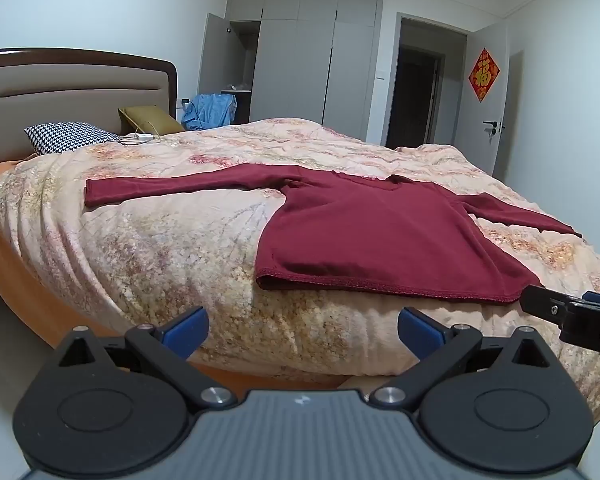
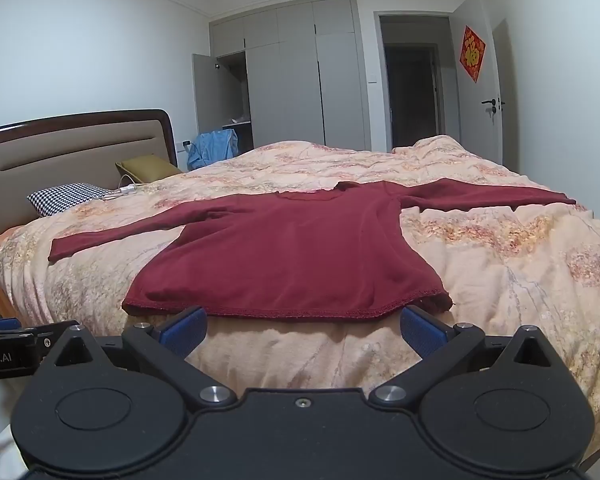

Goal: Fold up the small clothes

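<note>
Red top [image 2: 292,248] flat on quilt [image 2: 500,264], hem toward both grippers, sleeves out sideways; fingers spread wide, empty.

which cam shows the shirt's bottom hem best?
Right wrist view: the dark red long-sleeved knit shirt lies centred, its stitched hem running unbroken just ahead of the open tongs. Left wrist view shows the shirt off to the right, hem angled, its right corner beside the other tool.
</note>
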The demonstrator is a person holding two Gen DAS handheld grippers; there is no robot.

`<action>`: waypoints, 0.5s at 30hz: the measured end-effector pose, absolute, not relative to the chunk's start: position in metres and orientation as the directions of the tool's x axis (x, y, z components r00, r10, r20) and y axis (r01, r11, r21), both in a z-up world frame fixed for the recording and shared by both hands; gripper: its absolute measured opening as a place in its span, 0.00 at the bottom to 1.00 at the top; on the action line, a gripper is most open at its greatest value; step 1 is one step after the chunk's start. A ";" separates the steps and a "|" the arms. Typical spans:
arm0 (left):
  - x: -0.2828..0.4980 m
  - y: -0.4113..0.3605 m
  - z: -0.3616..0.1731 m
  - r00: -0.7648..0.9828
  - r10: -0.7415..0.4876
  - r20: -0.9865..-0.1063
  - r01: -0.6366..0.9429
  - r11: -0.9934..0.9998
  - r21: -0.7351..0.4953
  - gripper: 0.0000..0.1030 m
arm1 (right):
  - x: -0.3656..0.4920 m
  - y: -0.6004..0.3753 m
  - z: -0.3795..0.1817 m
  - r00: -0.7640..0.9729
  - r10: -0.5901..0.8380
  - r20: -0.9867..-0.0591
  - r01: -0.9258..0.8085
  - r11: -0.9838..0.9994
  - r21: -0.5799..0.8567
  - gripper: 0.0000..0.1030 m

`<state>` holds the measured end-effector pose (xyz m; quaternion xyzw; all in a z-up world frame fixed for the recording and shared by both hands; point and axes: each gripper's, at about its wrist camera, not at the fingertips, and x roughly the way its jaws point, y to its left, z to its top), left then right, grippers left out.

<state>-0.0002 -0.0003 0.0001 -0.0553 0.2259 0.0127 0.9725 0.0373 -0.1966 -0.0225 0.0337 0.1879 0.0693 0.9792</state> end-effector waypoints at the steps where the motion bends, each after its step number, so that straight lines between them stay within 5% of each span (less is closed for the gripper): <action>1: 0.000 0.000 0.000 0.898 -0.001 -0.441 -0.049 0.994 -0.102 1.00 | 0.037 -0.197 -0.022 0.920 0.148 -0.364 -0.123 0.988 0.092 1.00; 15: 0.002 -0.004 -0.001 0.898 -0.006 -0.440 -0.045 0.993 -0.106 1.00 | 0.037 -0.196 -0.022 0.919 0.149 -0.364 -0.124 0.988 0.090 1.00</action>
